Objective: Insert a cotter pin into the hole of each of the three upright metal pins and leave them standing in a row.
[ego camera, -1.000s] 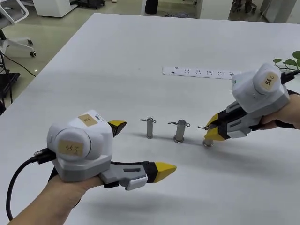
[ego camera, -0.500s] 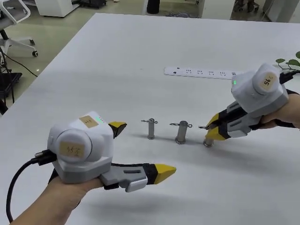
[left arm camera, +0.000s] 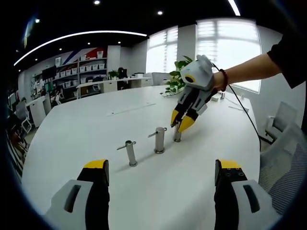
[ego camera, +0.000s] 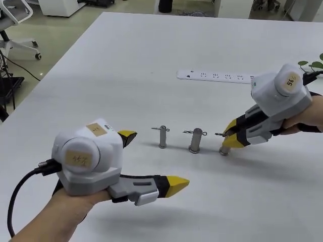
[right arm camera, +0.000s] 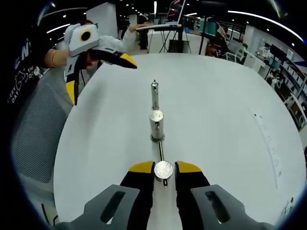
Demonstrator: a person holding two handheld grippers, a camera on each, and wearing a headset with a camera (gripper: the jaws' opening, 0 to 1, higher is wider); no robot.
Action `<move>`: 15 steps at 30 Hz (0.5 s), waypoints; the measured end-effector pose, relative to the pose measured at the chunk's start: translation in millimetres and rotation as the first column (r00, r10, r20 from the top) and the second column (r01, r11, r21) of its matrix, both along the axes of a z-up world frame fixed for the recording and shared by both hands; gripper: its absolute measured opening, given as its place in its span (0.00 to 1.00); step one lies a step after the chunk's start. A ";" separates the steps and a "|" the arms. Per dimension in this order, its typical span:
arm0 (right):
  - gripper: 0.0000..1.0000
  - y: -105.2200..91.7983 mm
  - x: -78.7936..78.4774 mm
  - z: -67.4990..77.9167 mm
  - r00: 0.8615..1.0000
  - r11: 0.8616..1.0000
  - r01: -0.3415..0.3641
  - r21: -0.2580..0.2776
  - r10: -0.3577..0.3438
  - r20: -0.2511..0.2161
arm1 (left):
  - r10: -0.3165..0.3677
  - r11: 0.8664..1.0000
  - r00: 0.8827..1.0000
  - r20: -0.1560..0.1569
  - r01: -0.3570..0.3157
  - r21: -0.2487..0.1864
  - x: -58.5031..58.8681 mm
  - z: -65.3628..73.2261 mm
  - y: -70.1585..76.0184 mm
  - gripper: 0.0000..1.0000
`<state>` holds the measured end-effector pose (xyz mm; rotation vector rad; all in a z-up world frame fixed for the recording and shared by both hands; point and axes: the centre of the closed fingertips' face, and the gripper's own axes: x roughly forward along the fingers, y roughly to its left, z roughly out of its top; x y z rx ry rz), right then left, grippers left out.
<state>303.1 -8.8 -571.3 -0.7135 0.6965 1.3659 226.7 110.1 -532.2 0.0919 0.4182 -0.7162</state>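
– Three pins (ego camera: pixel 195 141) stand in a row on the desk (ego camera: pixel 126 75). Is the last one done?
– Its cotter (ego camera: pixel 218 135) looks to be through. The right gripper (right arm camera: pixel 163 167) pinches the end pin (ego camera: pixel 223 150) by the head, and the left gripper (left arm camera: pixel 161 165) hangs open, well apart. The person should part the right jaws slowly and lift straight off, so nothing topples.

Open tabletop (ego camera: pixel 151 65); power strip (ego camera: pixel 214 77) beyond pins (ego camera: pixel 195 140)
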 end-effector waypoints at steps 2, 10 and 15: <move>0.16 0.4 4.0 4.7 1.000 1.000 0.017 0.018 -0.018 0.019 | 0.001 1.000 1.000 0.000 -0.001 0.001 0.3 0.0 0.4 0.90; 0.28 -4.3 5.7 23.5 0.987 0.982 0.152 0.109 -0.157 0.040 | 0.035 0.999 0.999 -0.002 -0.035 0.002 7.1 3.3 6.9 0.90; 0.39 -6.8 -7.3 30.5 0.960 0.946 0.278 0.165 -0.279 -0.018 | 0.051 0.999 0.999 0.000 -0.051 -0.016 11.6 9.2 8.4 0.90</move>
